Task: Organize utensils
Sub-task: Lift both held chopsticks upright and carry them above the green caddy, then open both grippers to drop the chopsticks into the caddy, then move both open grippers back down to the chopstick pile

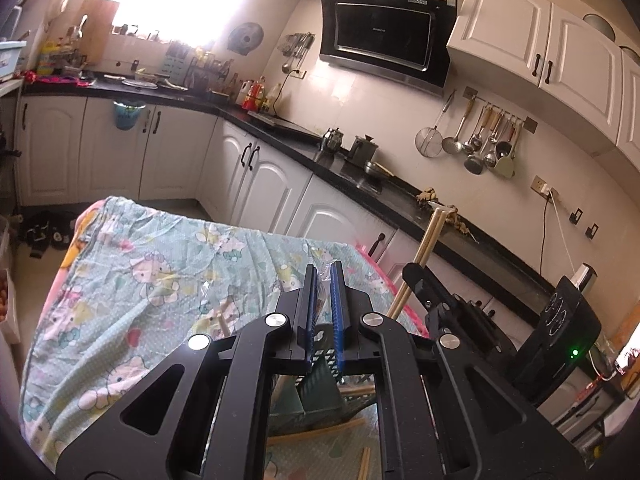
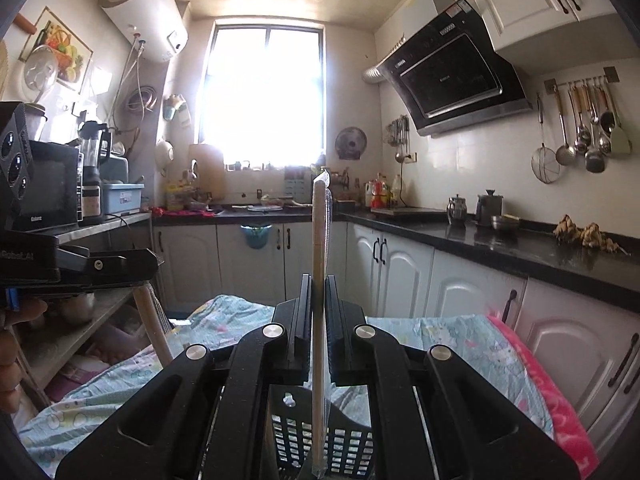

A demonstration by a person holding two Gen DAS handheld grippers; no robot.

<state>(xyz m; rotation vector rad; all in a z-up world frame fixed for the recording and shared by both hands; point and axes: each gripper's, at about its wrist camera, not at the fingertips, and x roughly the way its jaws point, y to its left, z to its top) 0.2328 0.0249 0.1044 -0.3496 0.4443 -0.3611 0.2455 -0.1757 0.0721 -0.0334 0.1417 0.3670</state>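
My right gripper (image 2: 318, 280) is squeezed tight on wrapped chopsticks (image 2: 320, 236) that stand straight up, and the black basket (image 2: 344, 444) sits right under them. My left gripper (image 1: 324, 270) pinches a bit of clear wrapper (image 1: 325, 267). I can read "Galanz" on the microwave (image 2: 44, 188).

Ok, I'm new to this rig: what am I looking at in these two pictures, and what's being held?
There is no robot. A person carries hand-held tongs, each with a camera looking along its fingers. One picture is from the left tongs, the other from the right tongs. Both are shut on plastic-wrapped chopsticks: the left pair and the right pair, which stands upright. Below is a slotted basket on a patterned cloth, with loose chopsticks near it.
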